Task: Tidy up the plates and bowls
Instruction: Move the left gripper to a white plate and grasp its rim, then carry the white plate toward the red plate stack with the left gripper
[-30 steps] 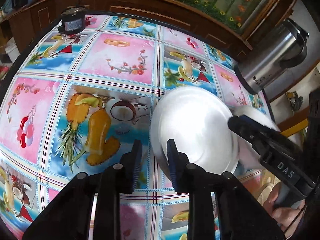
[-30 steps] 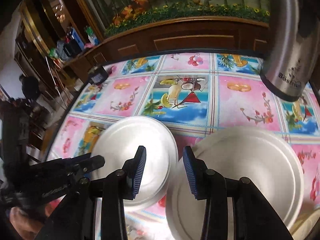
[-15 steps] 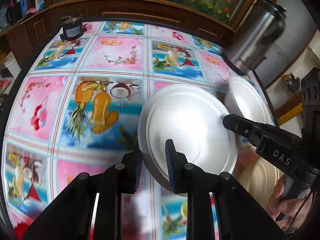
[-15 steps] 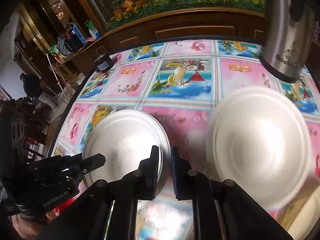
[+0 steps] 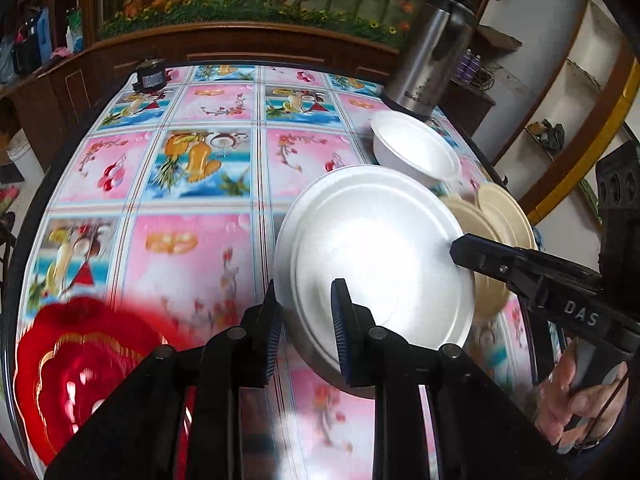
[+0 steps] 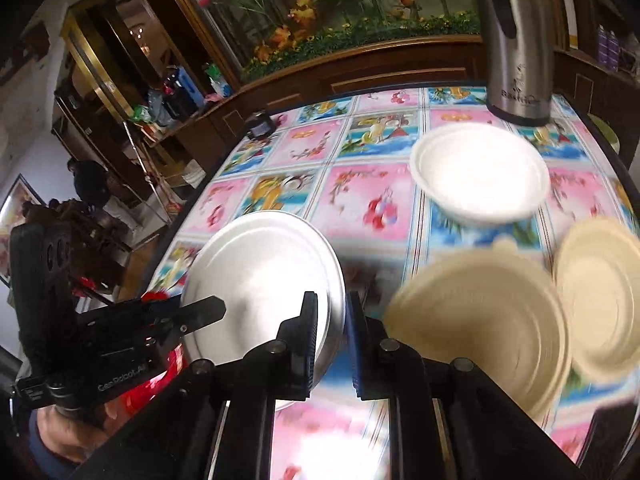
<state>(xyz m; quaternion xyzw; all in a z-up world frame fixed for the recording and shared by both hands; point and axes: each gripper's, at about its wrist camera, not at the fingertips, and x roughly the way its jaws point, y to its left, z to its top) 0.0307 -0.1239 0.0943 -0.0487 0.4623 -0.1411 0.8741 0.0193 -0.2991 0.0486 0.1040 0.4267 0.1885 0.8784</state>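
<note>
The table (image 5: 208, 184) is covered in a bright pink-and-blue fruit-print cloth. A tall steel thermos jug (image 6: 516, 40) stands at its far right corner. In the middle a white foam plate (image 5: 376, 256) is held up off the table, tilted, pinched at both sides. The left gripper (image 5: 306, 328) has its jaws clamped on the near rim, one finger under and one over. The right gripper (image 6: 331, 344) has its jaws clamped on the plate's (image 6: 264, 280) opposite edge. Beyond the plate, a white foam bowl (image 6: 480, 172) sits on the table just in front of the jug. Near the right edge lie two cream plates (image 6: 480, 320), side by side and slightly overlapping, blurred. A red flower-shaped dish (image 5: 88, 364) lies at the near left corner, also blurred. Smallest of all, a little black cylindrical object (image 5: 149, 76) stands at the far left corner of the table.
</note>
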